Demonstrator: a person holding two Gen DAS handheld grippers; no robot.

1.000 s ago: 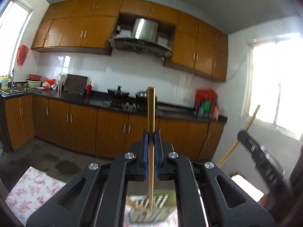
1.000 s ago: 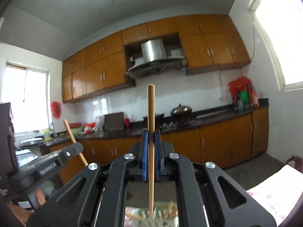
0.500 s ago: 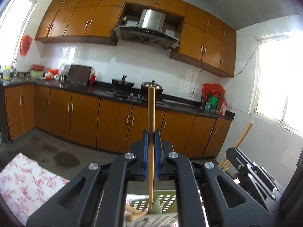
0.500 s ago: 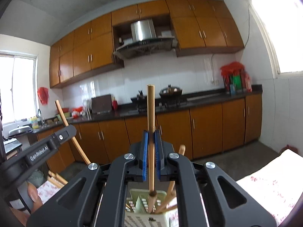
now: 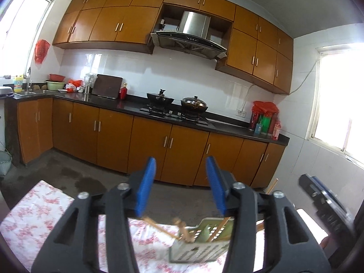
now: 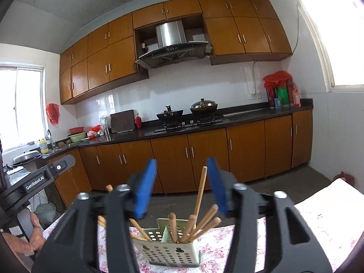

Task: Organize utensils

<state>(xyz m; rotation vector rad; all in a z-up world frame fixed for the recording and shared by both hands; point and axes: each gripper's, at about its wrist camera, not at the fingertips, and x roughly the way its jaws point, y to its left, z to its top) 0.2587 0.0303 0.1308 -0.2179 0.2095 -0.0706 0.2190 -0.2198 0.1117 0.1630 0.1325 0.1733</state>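
Observation:
A pale green perforated utensil basket stands on the floral tablecloth, with several wooden chopsticks standing in its compartments. It also shows in the left wrist view, with chopsticks leaning out to the left. My right gripper is open and empty just above the basket. My left gripper is open and empty, above and to the left of the basket. The right gripper's body shows at the right edge of the left wrist view.
The floral tablecloth stretches to the left in the left wrist view. Beyond the table lie a dark floor and brown kitchen cabinets with a stove and pots. The left gripper's body is at the left of the right wrist view.
Both grippers held an upright chopstick before; both jaws have opened and the chopsticks now stand in the basket. Both views have tilted down toward the basket.

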